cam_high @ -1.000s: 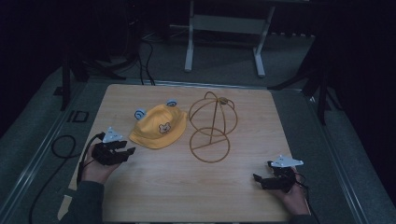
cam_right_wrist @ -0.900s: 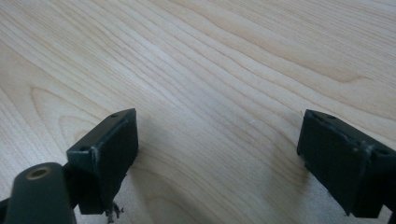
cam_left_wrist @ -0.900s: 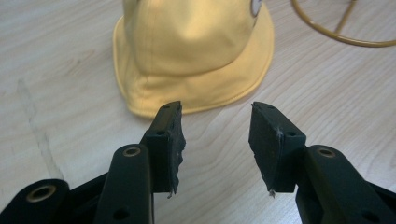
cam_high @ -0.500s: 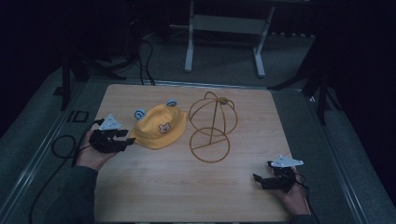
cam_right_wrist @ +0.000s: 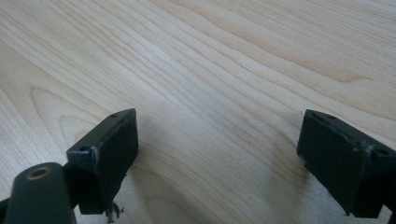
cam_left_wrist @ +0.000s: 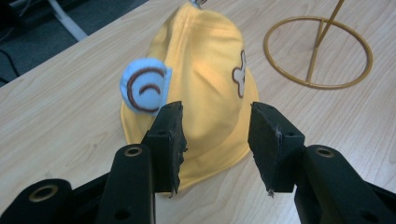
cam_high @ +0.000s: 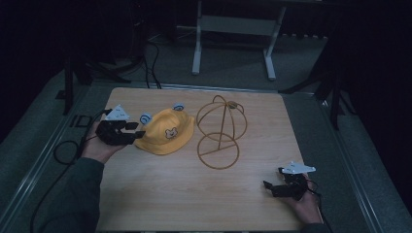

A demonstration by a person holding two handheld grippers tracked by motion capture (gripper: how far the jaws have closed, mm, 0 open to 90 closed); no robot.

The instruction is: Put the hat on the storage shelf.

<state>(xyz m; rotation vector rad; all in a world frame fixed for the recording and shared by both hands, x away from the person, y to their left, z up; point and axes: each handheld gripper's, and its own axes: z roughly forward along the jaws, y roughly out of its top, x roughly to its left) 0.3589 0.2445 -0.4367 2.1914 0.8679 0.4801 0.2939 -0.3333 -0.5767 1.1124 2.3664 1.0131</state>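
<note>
A yellow hat (cam_high: 165,137) lies on the wooden counter (cam_high: 194,194), left of centre, crown up and brim spread flat on the wood. It is soft cloth with seams running up the crown, and a small bear-face patch sits on its front. Two round pale-blue ears (cam_left_wrist: 144,85) with brown curls stand up from the crown, one at about 10 o'clock and the other at about 12 o'clock of the hat. Just beside it at 3 o'clock stands a gold wire stand (cam_high: 219,132): a ring base on the counter, a thin stem, and a dome of wire hoops above.

The left claw (cam_high: 137,131) hovers at the hat's 9 o'clock edge, pointing at it. Its jaws have just been closing a little, yet they stand released, with the brim showing between the pads (cam_left_wrist: 170,140) and no pad pressing on it.

The right claw (cam_high: 268,186) rests low at the counter's 5 o'clock corner, well apart from the hat, jaws spread wide over bare wood.
</note>
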